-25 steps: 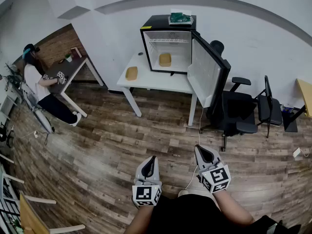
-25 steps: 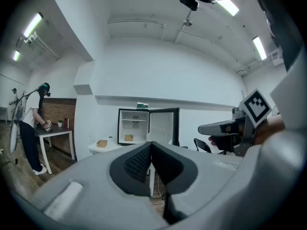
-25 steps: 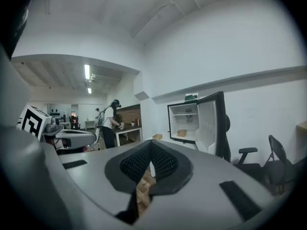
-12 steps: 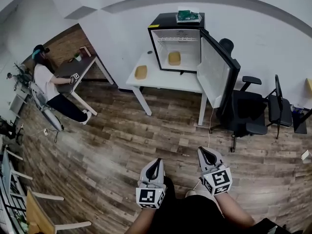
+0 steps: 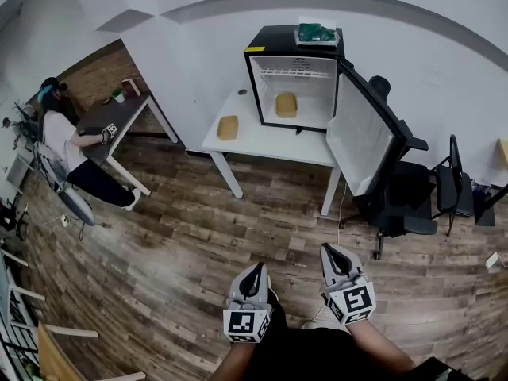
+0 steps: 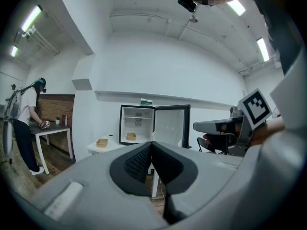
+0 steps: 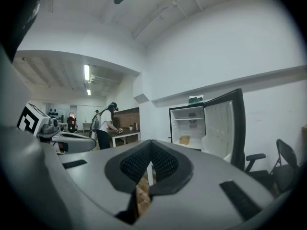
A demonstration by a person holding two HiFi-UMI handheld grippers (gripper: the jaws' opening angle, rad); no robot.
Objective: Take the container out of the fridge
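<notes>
Both grippers have been carried forward across the wooden floor (image 5: 182, 236) since the earlier frame, and the fridge now looks larger and nearer in the head view. The left gripper (image 5: 255, 268) is clenched, its ribbed pads pressed together with nothing between them. The right gripper (image 5: 329, 251) is clenched too, empty, with its tips meeting. Both point roughly level toward the far wall, side by side and apart from each other.

Well beyond them stands the white table (image 5: 270, 143), and on it the fridge (image 5: 255, 86), whose door (image 5: 361, 137) already hangs wide open to the right. The container (image 5: 286, 105), a tan tub, sits on the fridge floor beneath the wire shelf. A second tan tub (image 5: 228, 127) rests on the table just left of the fridge. An office chair (image 5: 401, 205) stands behind the door.

By my reading this is the approach step: nothing has been reached yet. The next move calls for closing the remaining distance, spreading one gripper's jaws, and entering the fridge low, under the shelf and left of the door, so the jaws can straddle the tub
</notes>
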